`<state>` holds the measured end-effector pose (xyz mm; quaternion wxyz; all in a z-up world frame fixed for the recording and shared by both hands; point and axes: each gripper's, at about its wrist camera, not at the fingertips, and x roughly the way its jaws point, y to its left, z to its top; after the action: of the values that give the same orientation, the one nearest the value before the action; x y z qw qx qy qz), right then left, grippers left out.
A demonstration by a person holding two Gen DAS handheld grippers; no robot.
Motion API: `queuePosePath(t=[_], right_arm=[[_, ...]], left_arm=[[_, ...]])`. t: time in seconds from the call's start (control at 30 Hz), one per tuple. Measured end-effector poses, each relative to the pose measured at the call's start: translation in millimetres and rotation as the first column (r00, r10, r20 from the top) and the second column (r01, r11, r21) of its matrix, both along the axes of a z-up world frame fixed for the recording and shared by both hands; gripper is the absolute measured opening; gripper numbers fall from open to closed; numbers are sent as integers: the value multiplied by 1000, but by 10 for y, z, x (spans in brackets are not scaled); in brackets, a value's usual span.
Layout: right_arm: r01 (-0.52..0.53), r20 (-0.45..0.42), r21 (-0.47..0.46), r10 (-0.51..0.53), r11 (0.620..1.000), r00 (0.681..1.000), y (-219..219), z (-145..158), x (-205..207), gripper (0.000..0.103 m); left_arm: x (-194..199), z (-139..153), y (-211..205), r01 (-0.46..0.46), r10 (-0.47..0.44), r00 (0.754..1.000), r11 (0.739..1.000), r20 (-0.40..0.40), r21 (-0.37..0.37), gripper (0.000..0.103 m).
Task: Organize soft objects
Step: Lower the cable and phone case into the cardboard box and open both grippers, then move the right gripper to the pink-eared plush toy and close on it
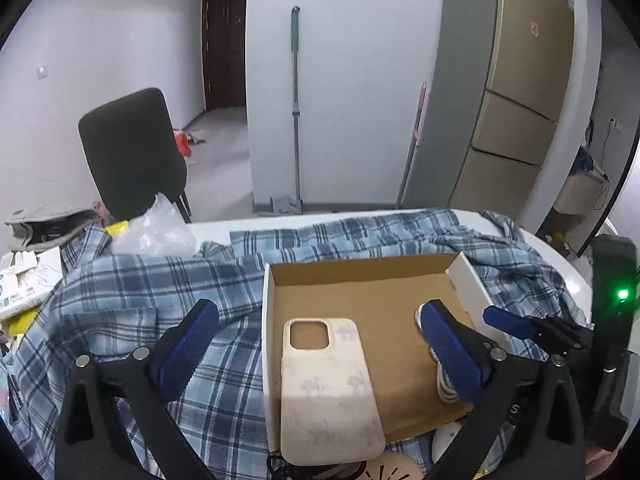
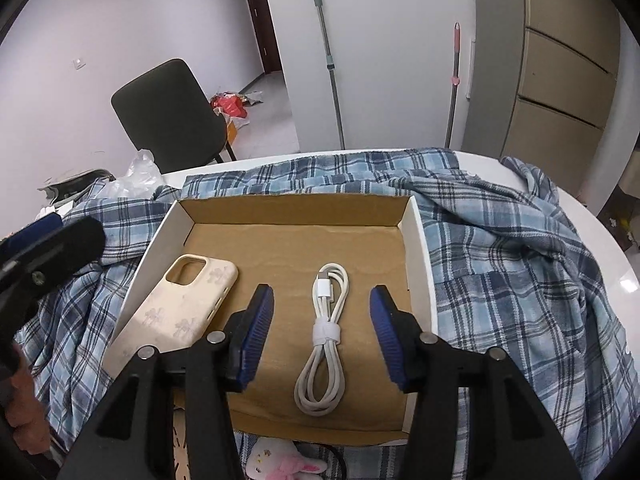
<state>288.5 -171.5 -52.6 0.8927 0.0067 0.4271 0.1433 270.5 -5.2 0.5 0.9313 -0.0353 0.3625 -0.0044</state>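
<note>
My left tool (image 1: 320, 344) spread wide, empty, above phone case (image 1: 328, 392), my right tool (image 2: 322, 336) released, straddling coiled cable (image 2: 326, 336), both in cardboard box (image 2: 296, 208) on plaid shirt (image 2: 500, 264)

A lived-in home: a tall beige multi-door fridge (image 1: 524, 92), a green-handled mop (image 2: 326, 52) against the white wall, a dark padded chair (image 1: 134, 152), a dark brown wooden door (image 1: 224, 44) down the hallway, litter on the floor.

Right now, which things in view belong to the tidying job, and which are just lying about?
Job:
cardboard box
phone case
bundled cable
plaid shirt
plush bunny

Lying about:
chair
two mop handles
plastic bag
</note>
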Motion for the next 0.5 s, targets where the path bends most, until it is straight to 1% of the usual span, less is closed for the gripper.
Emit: queuePosePath(t=[0.1,0.3,0.33,0.4,0.47,0.5], right_arm=[[2,24,-5,-2,1000,1000,-1,94,-35,49],[-9,104,5,8,1000,995,29,479,-235,49],[-11,122,7,10,1000,992,29,559,-298,49],[-24,152,0,24,1000,988,34,689,-433,49],[-35,182,-29,39,999,983,45,802,-594,49],[-32,195,-40,40,999,980,41,845,-668,49]], left_arm=[[-51,86,7,3,-3,1000,1000,21,-10,98],[-248,376,17,-9,11,997,1000,73,-21,98],[-302,441,13,-5,7,997,1000,81,-25,98],[-471,585,-17,14,-13,994,1000,108,-2,98],[-640,689,-35,19,-22,990,1000,141,21,98],[-774,753,-22,22,-24,987,1000,162,13,98]])
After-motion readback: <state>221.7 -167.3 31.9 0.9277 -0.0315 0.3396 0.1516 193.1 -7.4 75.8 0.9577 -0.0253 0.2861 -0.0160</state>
